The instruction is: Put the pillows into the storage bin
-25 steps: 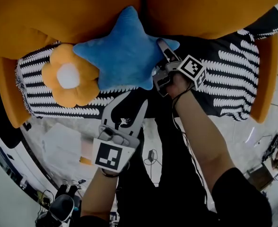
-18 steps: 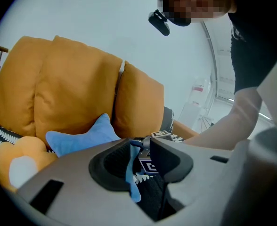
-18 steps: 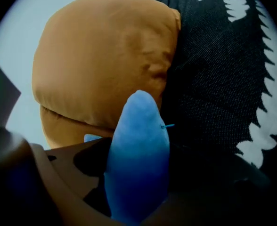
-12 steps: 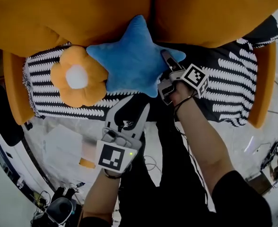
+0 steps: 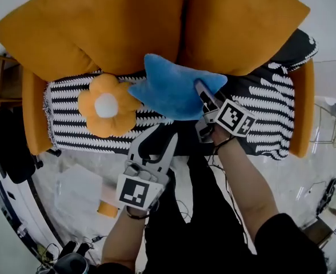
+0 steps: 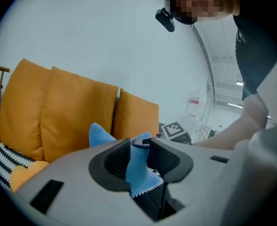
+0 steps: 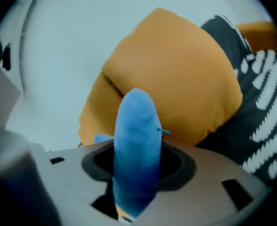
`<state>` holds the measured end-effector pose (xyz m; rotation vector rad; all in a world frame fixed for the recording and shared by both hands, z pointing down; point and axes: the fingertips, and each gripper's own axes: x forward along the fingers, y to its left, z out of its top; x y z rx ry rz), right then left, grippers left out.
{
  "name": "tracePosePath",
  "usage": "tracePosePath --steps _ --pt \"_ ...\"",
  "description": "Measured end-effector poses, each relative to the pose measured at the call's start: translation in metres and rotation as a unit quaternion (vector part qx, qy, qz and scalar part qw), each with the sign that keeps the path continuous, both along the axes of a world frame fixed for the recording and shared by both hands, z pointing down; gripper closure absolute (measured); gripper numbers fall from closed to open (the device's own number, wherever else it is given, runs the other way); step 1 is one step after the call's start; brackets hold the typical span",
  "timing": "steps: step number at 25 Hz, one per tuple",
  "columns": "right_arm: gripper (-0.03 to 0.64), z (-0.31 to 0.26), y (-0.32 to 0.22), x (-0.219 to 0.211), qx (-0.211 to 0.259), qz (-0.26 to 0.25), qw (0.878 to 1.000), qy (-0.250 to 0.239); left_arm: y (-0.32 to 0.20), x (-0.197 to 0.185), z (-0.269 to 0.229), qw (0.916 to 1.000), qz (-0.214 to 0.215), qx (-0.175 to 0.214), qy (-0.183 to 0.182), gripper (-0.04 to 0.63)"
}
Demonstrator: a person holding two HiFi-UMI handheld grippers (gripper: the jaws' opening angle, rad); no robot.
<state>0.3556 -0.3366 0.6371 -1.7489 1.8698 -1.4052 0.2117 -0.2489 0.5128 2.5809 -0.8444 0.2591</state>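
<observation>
**Right gripper clamped on the blue star pillow at the sofa**

The right gripper [image 5: 202, 93] grasps 1 arm of the blue star pillow [image 5: 171, 90]; its jaws have just been closing, and that arm stands pinched upright between the pads. The star sits mid-seat on the sofa [image 5: 302, 113], tilted, with its top point against the seam where the 2 orange back cushions [image 5: 116, 27] meet.

The left gripper [image 5: 155, 140] is released, with its jaws apart and nothing between them. It hangs just off the sofa's front edge, below the star and aimed toward it.

The orange flower pillow [image 5: 106, 106] lies on the seat's left half, just beside the star and touching its left point. A black-and-white striped blanket [image 5: 259, 113] covers the seat from arm to arm. The seat's right half is bare blanket. In front of the sofa, pale floor [image 5: 76, 187] lies open to the left of the person's legs.
</observation>
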Motion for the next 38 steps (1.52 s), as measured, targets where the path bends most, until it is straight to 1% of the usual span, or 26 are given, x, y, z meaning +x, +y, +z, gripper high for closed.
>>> tracePosePath --steps 1,2,3,5,6,7,8,9,10,13,15,19,22,23,27,29,33,38 --pt "0.402 -0.02 -0.003 -0.005 0.016 -0.034 0.998 0.055 -0.002 -0.002 -0.01 1.0 0.0 0.006 0.002 0.48" --pt "0.403 -0.039 -0.006 -0.011 0.031 -0.072 0.99 0.118 -0.004 -0.005 -0.02 0.9999 -0.001 0.013 0.004 0.48" --pt "0.405 -0.058 -0.007 -0.019 0.044 -0.111 0.976 0.182 -0.006 -0.009 -0.03 0.9998 -0.004 0.018 0.007 0.48" --pt "0.407 -0.092 -0.005 -0.037 0.064 -0.176 0.939 0.289 -0.009 -0.021 -0.052 0.9994 -0.013 0.03 0.01 0.48" --pt "0.407 -0.108 -0.002 -0.044 0.073 -0.199 0.921 0.326 -0.009 -0.028 -0.064 0.9991 -0.017 0.037 0.01 0.479" --pt "0.407 -0.124 0.0 -0.05 0.083 -0.215 0.908 0.351 -0.009 -0.034 -0.075 0.9988 -0.021 0.043 0.01 0.48" --pt "0.407 -0.14 0.002 -0.055 0.093 -0.224 0.899 0.365 -0.009 -0.04 -0.087 0.9984 -0.026 0.049 0.009 0.479" --pt "0.407 -0.156 0.003 -0.06 0.104 -0.229 0.894 0.371 -0.01 -0.047 -0.099 0.9979 -0.031 0.056 0.009 0.48" --pt "0.407 -0.173 0.003 -0.064 0.113 -0.23 0.893 0.37 -0.01 -0.054 -0.11 0.9972 -0.037 0.064 0.009 0.479" --pt "0.407 -0.22 0.008 -0.079 0.14 -0.229 0.895 0.357 -0.012 -0.075 -0.146 0.9948 -0.054 0.086 0.009 0.479" --pt "0.403 -0.249 0.012 -0.092 0.157 -0.232 0.893 0.353 -0.012 -0.088 -0.169 0.9927 -0.064 0.102 0.009 0.48" --pt "0.4 -0.3 0.019 -0.122 0.193 -0.247 0.88 0.356 -0.013 -0.113 -0.21 0.9871 -0.079 0.139 0.004 0.48" --pt "0.399 -0.331 0.024 -0.141 0.215 -0.261 0.868 0.364 -0.012 -0.129 -0.234 0.9831 -0.094 0.158 0.003 0.493" --pt "0.399 -0.34 0.025 -0.147 0.221 -0.264 0.864 0.368 -0.011 -0.134 -0.241 0.9817 -0.098 0.163 0.002 0.503" --pt "0.397 -0.374 0.032 -0.17 0.248 -0.269 0.846 0.387 -0.006 -0.154 -0.265 0.9756 -0.111 0.189 -0.008 0.576" --pt "0.397 -0.387 0.036 -0.182 0.262 -0.27 0.84 0.392 -0.003 -0.166 -0.275 0.9727 -0.117 0.2 -0.011 0.586" --pt "0.397 -0.41 0.044 -0.204 0.286 -0.271 0.832 0.392 0.006 -0.189 -0.293 0.9669 -0.133 0.218 -0.015 0.589" --pt "0.397 -0.425 0.054 -0.225 0.303 -0.277 0.828 0.381 0.02 -0.214 -0.305 0.9624 -0.147 0.227 -0.026 0.589"
